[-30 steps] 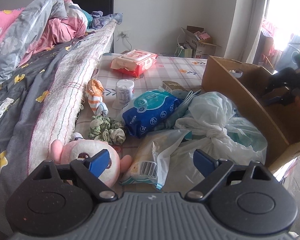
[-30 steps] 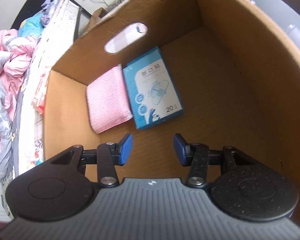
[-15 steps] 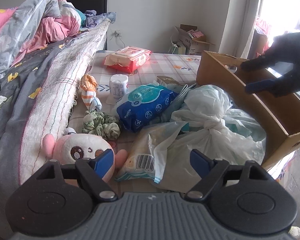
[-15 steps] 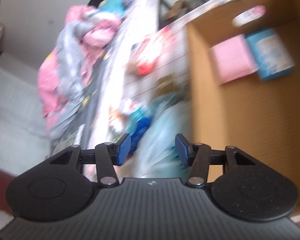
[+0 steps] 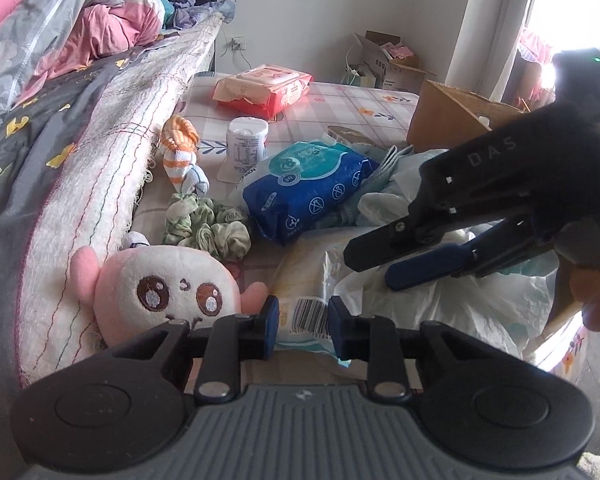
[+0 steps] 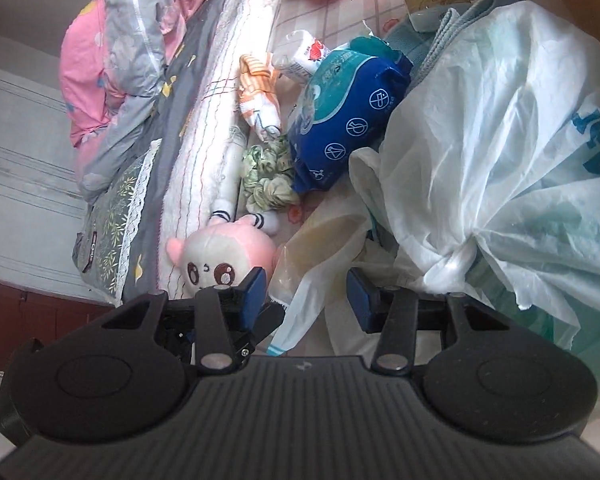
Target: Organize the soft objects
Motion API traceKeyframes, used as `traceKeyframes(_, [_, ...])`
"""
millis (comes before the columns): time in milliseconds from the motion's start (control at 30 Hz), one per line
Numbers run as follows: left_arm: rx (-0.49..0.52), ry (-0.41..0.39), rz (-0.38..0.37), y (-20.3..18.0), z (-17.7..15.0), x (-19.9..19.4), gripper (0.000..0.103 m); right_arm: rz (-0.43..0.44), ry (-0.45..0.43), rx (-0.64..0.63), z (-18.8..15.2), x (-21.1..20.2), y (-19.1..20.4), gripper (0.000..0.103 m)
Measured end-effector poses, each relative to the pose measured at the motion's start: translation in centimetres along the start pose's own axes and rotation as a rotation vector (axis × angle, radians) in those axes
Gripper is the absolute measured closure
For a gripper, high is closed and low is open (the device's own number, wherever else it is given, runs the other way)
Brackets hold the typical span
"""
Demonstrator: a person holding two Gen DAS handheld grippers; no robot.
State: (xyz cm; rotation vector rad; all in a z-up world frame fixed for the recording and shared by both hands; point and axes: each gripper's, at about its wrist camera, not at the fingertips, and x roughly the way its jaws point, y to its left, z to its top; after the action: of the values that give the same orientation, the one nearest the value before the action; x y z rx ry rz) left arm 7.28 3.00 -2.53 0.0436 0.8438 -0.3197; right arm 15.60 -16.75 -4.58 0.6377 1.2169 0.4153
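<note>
Nearest, the left gripper (image 5: 302,330) is seen with jaws just narrowed around the barcoded end of a clear plastic-wrapped yellowish pack (image 5: 300,280), its length running away from the camera; contact cannot be told. Only the left view shows the right gripper (image 5: 374,264), arrived since earlier, jaws apart, empty. Beyond lies the brown cardboard box (image 5: 452,116).
</note>
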Motion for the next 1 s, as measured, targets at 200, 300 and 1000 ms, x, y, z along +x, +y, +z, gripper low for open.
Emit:
traceKeyframes(200, [0.018,-0.058,0.019,0.4,0.9,-1.1,0.082,-0.005,-0.025,-0.003,0.1,-0.8,1.3,0.058])
traceKeyframes(300, [0.028,-0.025,0.024,0.2,1.2,0.1,0.082,-0.025,-0.032,-0.015,0.5,-0.8,1.8,0.058])
traceKeyframes(1000, [0.196,-0.015,-0.054,-2.7,-0.3,-0.7,0.053,-0.05,-0.004,0.07,1.7,1.5,0.8,0.055])
